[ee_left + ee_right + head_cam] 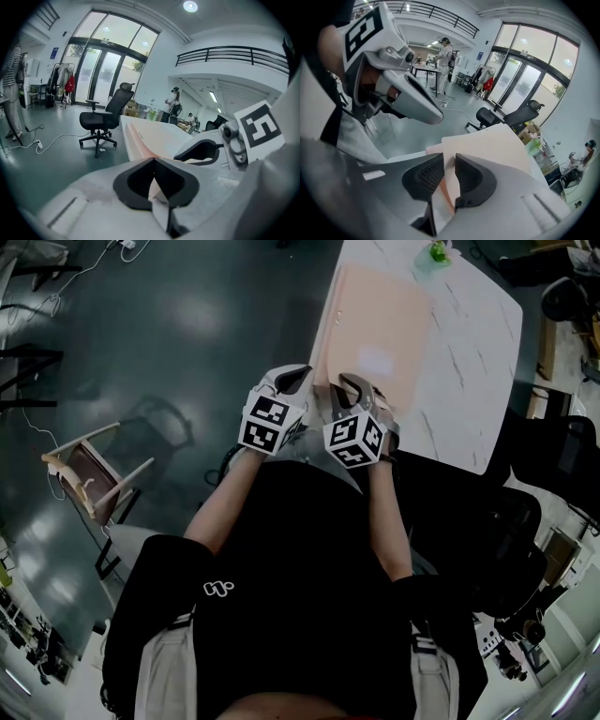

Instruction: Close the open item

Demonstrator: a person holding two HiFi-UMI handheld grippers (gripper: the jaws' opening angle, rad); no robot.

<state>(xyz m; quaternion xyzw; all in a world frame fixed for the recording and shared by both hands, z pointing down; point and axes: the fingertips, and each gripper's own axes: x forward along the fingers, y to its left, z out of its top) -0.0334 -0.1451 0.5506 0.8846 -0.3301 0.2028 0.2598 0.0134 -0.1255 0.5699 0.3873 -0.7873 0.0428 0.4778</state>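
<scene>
A pale pink folder (375, 334) lies flat on the white marble table (469, 362), its near edge toward me. My left gripper (298, 379) is at the folder's near left corner, its jaws (153, 161) closed together with a corner of the folder (154, 138) pinched between them. My right gripper (352, 385) is just to its right on the same edge. In the right gripper view its jaws (449, 161) stand slightly apart, and the folder's cover (487, 145) runs between them, lying against one pad with a thin gap at the other.
A green object (438, 251) sits at the table's far end. A wooden chair (89, 474) stands on the dark floor at the left, and black office chairs (553, 465) at the right. Another office chair (105, 119) stands beyond the table, with people in the background.
</scene>
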